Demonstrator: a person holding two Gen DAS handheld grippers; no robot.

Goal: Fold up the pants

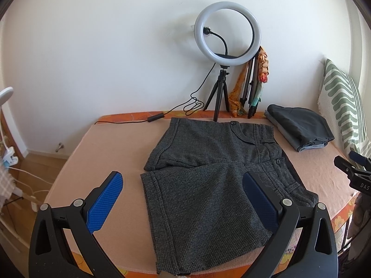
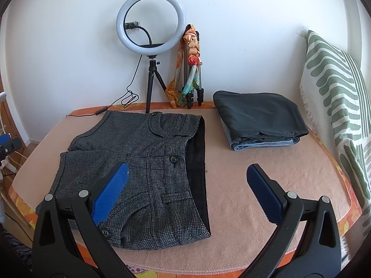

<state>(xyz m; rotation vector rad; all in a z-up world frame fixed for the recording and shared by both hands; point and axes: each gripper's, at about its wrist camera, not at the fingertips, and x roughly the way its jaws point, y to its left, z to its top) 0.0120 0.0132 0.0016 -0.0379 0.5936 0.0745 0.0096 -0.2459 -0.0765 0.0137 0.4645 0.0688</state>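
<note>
Grey checked shorts (image 1: 208,173) lie spread flat on the pink blanket (image 1: 104,148), legs to the left, waistband to the right. They also show in the right wrist view (image 2: 143,162), with the dark inner waistband open at the right. My left gripper (image 1: 183,199) is open and empty, hovering above the near leg. My right gripper (image 2: 185,194) is open and empty, above the near waistband end of the shorts. Part of the right gripper shows at the right edge of the left wrist view (image 1: 354,171).
A stack of folded dark clothes (image 2: 257,118) lies at the back right of the blanket (image 2: 266,173). A ring light on a tripod (image 2: 150,23) and a folded tripod with a scarf (image 2: 190,69) stand by the wall. A green-striped pillow (image 2: 334,88) leans at the right.
</note>
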